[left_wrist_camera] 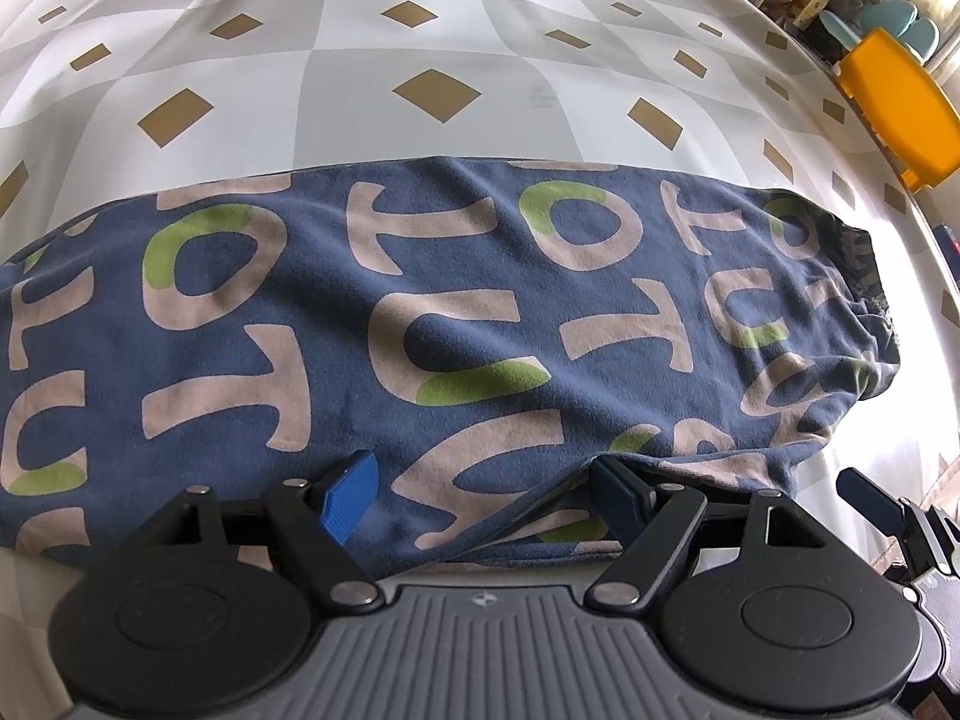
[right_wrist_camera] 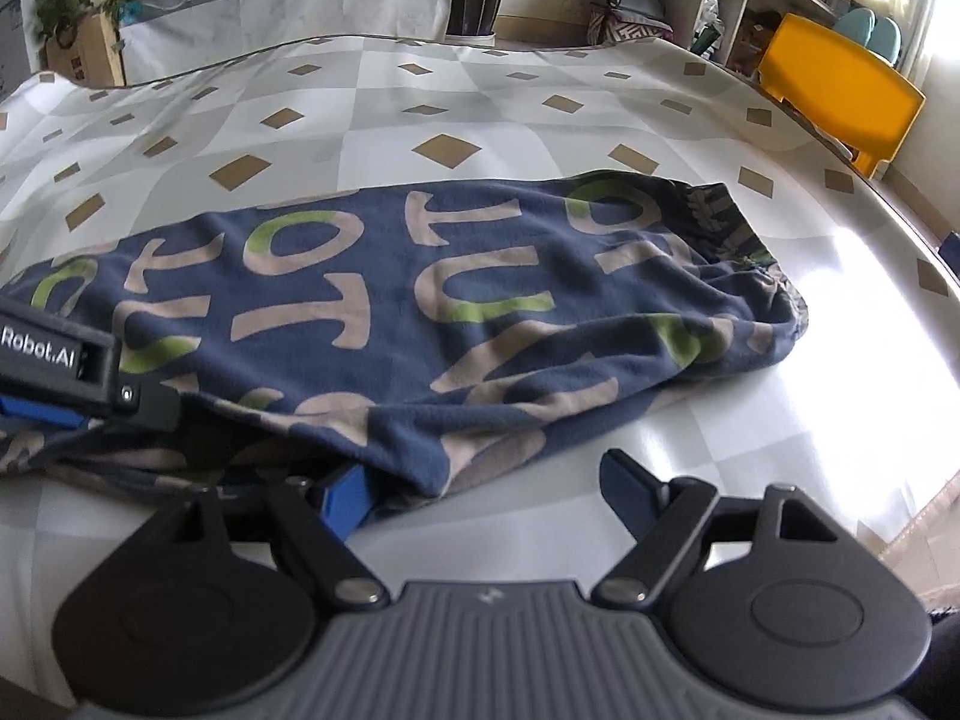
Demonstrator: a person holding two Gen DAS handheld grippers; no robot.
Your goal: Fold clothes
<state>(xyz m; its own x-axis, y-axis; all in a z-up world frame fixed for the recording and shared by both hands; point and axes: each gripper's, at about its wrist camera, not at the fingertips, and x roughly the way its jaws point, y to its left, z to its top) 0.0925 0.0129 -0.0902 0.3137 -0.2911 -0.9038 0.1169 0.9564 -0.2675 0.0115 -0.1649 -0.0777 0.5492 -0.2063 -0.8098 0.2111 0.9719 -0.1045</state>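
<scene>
Item: blue garment (left_wrist_camera: 456, 324) printed with beige and green letters, laid lengthwise across the table (left_wrist_camera: 372, 120) under a grey-and-white checked cloth with tan diamonds. Near hem lifted and rumpled.

Your left gripper (left_wrist_camera: 489, 495): jaws stood wide apart over the near hem; the right-hand finger (left_wrist_camera: 615, 495) sat partly under a raised fold, nothing pinched.

Your right gripper (right_wrist_camera: 489, 495): jaws likewise spread at the garment's near corner; the left-hand finger (right_wrist_camera: 345, 495) touched the cloth edge, the other over bare table.

Also noted: yellow chair (right_wrist_camera: 840, 90) beyond the far corner.
</scene>
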